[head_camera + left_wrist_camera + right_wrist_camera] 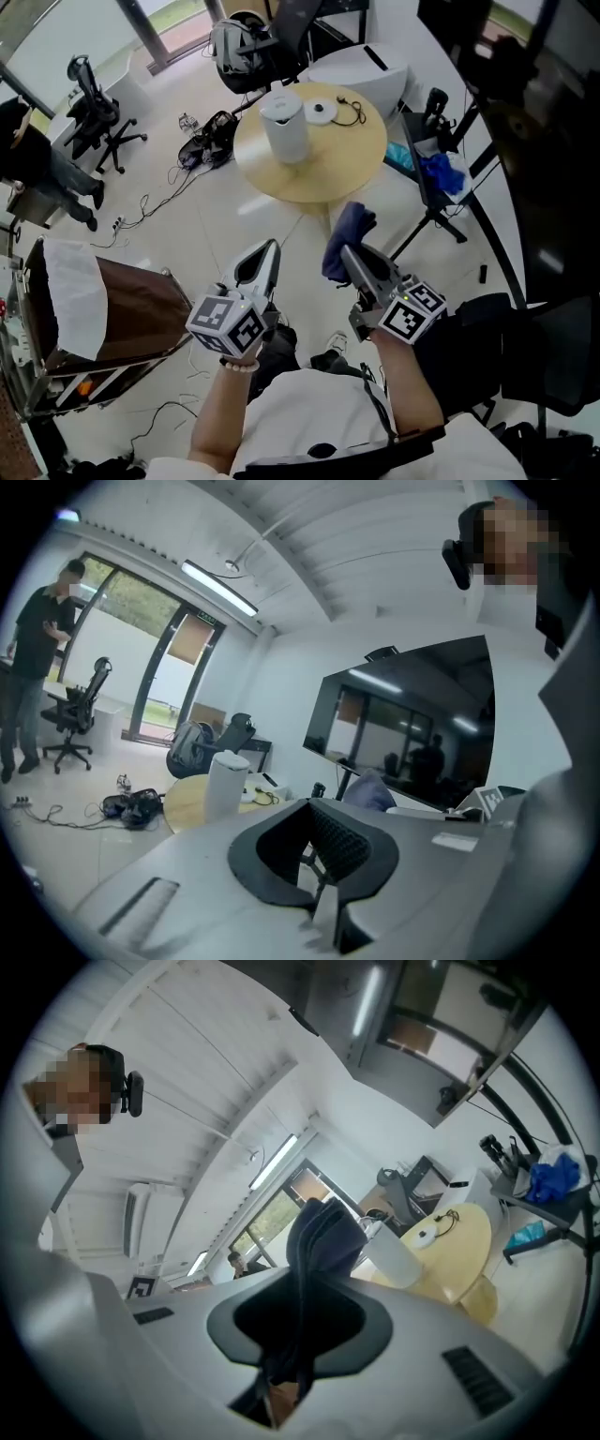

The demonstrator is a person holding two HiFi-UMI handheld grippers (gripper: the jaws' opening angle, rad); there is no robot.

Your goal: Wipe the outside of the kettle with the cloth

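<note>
The white kettle [286, 127] stands upright on a round wooden table [342, 164], beside its round white base [320, 111] and a black cable. Both grippers are held over the floor well short of the table. My left gripper [272, 247] is shut with nothing in it. My right gripper [348, 251] is shut on a dark blue cloth [348, 228], which sticks up bunched from the jaws. In the left gripper view the kettle [226, 782] is far ahead. In the right gripper view the cloth [319, 1241] hides part of the kettle [398, 1258].
A tripod stand with blue rags [439, 172] stands right of the table, with a large dark screen [530, 103] behind it. A backpack [239, 47], a bag with floor cables [208, 139] and an office chair [94, 117] lie beyond. A brown cart [122, 314] is at my left.
</note>
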